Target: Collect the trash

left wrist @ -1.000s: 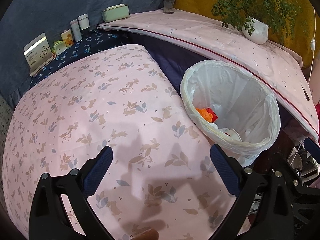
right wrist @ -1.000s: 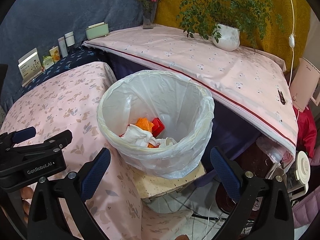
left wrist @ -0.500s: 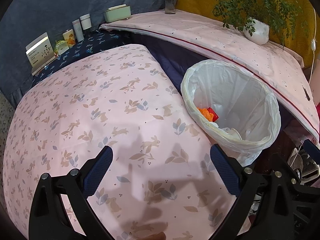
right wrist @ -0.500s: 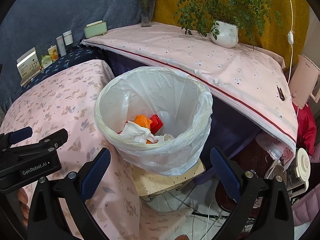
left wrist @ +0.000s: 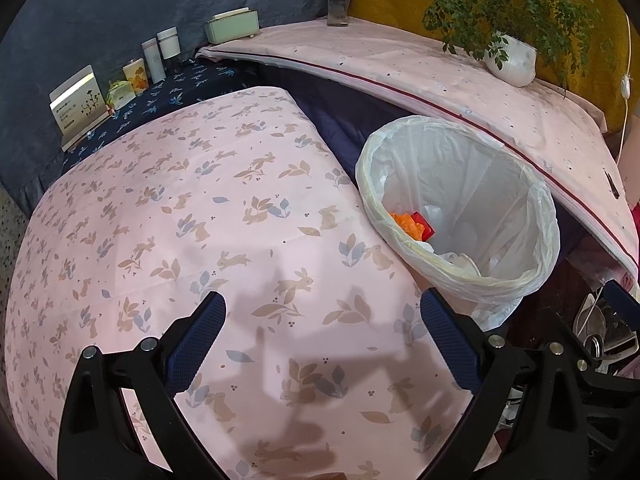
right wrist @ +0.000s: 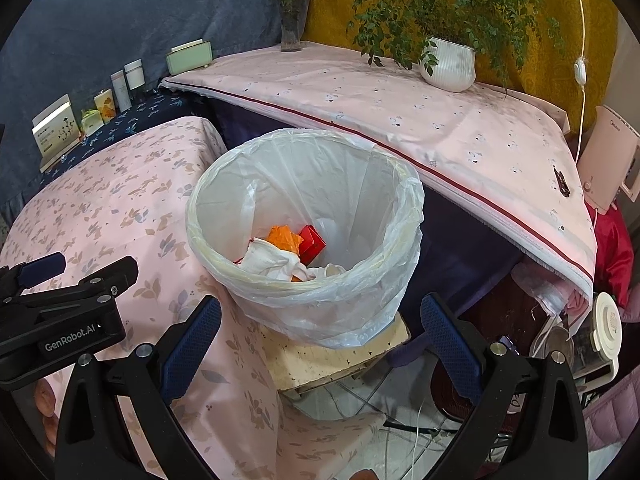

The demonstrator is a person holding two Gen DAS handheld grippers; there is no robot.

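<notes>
Lined trash bin (right wrist: 308, 240) beside the table's (left wrist: 192, 208) right edge holds orange wrapper (right wrist: 284, 238), red box (right wrist: 312, 240), white tissue (right wrist: 266, 262). Table surface shows no trash left. Left hand-held gripper (left wrist: 322, 344) and right hand-held gripper (right wrist: 320, 344) both spread wide, holding nothing.

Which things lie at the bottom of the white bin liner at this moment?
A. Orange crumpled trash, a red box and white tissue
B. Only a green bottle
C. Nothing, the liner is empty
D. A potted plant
A: in the right wrist view, the bin liner holds orange crumpled trash, a red box and white tissue together at its bottom.
</notes>
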